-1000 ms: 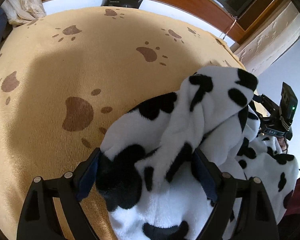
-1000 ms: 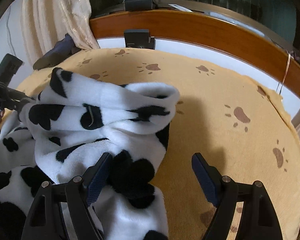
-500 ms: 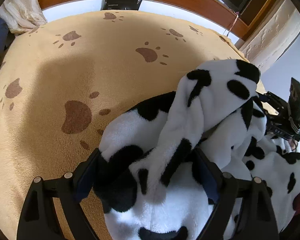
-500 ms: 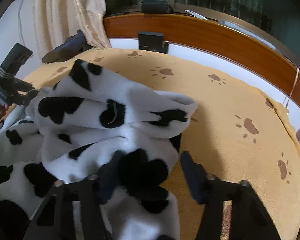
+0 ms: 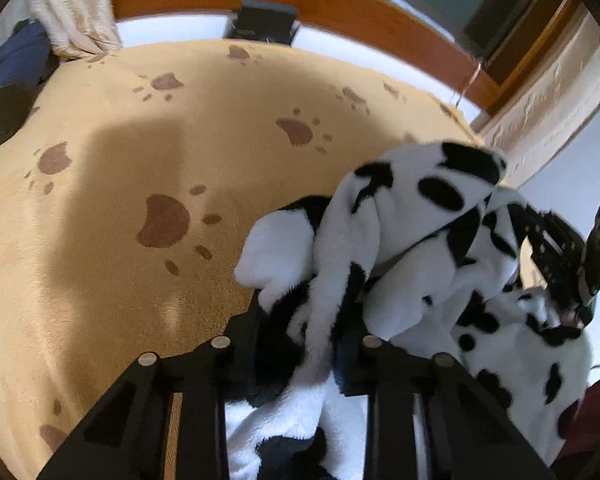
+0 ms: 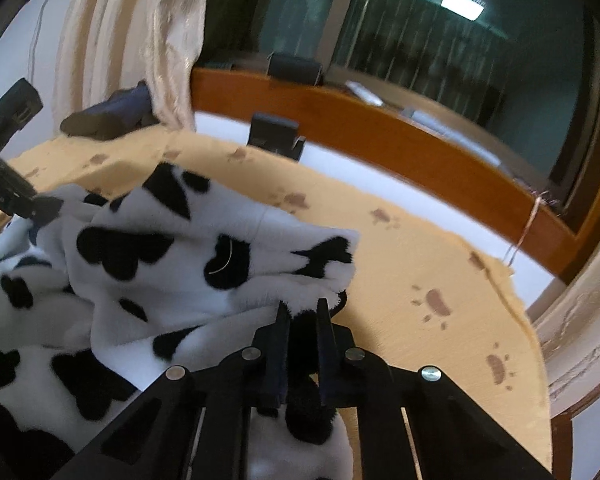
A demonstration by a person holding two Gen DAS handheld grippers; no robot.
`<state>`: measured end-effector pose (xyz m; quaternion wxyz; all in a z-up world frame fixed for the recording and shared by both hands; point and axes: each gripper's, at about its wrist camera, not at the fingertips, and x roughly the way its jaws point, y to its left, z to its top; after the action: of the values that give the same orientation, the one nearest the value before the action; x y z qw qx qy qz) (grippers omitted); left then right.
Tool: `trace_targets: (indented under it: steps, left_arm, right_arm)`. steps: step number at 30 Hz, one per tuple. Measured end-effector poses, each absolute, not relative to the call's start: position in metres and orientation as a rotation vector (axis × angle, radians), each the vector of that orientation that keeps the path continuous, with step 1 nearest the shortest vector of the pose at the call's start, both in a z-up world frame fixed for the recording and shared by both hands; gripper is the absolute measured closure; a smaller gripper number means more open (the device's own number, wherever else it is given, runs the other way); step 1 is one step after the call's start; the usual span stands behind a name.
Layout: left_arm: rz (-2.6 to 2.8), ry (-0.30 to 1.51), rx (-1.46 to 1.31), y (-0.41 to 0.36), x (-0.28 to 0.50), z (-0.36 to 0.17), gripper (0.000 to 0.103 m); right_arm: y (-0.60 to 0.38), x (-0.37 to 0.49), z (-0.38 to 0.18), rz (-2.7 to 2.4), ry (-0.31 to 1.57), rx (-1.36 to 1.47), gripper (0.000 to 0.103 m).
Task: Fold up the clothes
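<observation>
The left gripper [image 5: 300, 320] is clamped on a thick bunch of the cow-print fleece garment [image 5: 400, 240], which hangs bunched above the paw-print blanket [image 5: 160, 140]. The right gripper [image 6: 302, 312] pinches another edge of it. The fleece looks soft, bulky, floppy and light; hems or corners seem the best places to grip.

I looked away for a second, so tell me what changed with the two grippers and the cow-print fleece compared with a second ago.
Both grippers closed. The right gripper, open a second ago, is now shut on the black-and-white cow-print fleece garment; the left gripper narrowed and now pinches a bunched fold of it. The fleece looks raised slightly. The tan paw-print blanket is unchanged.
</observation>
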<state>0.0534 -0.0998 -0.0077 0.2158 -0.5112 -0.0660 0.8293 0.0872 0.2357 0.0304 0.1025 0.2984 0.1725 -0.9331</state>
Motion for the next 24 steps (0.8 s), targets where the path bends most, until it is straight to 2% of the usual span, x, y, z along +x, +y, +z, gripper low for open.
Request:
trace_targets:
  steps: [13,19,24]
  left_arm:
    - [2.575,-0.233,-1.036,-0.12,0.089,0.088,0.078]
    - [2.63,-0.223,-0.765,-0.119,0.126,0.154,0.078]
    - [2.666,-0.145,-0.52,-0.111,0.162,0.221,0.078]
  right_arm:
    - [0.253,0.104,0.084,-2.942,0.463,0.696,0.094]
    - [0.271,0.126,0.135,-3.089,0.378,0.47,0.094]
    - [0.277,0.16,0.186,-3.21,0.364,0.183,0.094]
